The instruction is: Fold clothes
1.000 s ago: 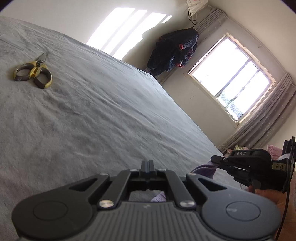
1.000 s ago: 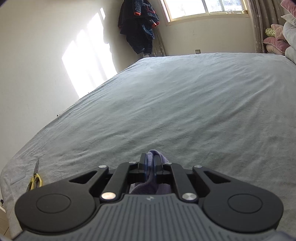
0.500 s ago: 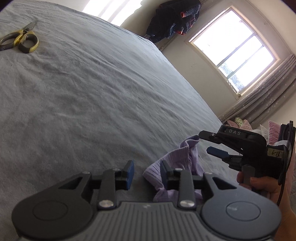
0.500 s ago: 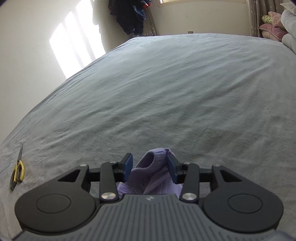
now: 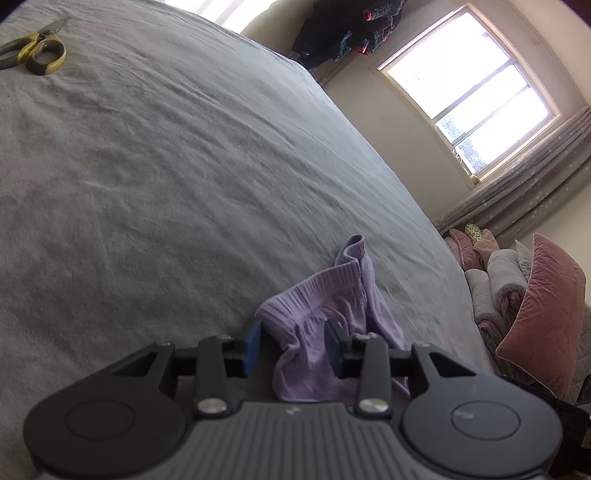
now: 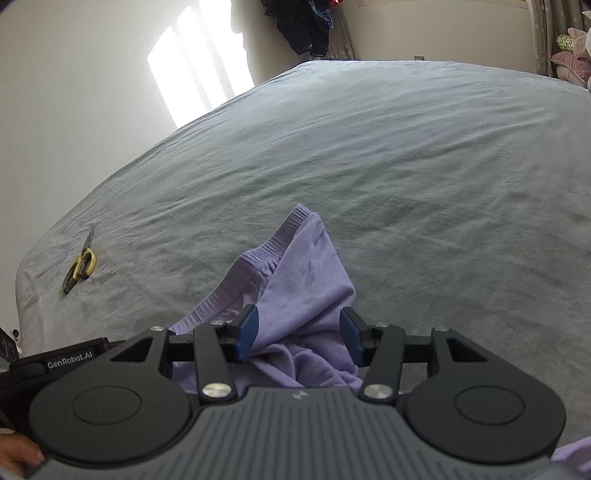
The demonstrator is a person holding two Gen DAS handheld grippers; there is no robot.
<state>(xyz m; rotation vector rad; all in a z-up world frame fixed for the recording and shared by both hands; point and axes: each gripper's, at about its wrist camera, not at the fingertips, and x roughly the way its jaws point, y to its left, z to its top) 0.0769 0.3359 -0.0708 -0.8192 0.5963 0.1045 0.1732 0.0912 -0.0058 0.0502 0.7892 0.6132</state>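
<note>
Purple garment (image 6: pixel 295 295) lies crumpled on the near part of the grey bedsheet (image 6: pixel 406 166), its ribbed waistband uppermost. We see our left gripper (image 5: pixel 293 347) and right gripper (image 6: pixel 297 334) both released, jaws spread with cloth lying loosely between them, pads not pressing. Further off, yellow-handled scissors (image 6: pixel 79 271) rest near the sheet's far corner. Beyond the bed, dark clothes (image 5: pixel 347 26) hang beside a bright window (image 5: pixel 469 107), with pink cushions (image 5: pixel 543 317) piled near the curtains.

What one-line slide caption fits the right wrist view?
Open right gripper over a crumpled lilac garment on a grey bed.
</note>
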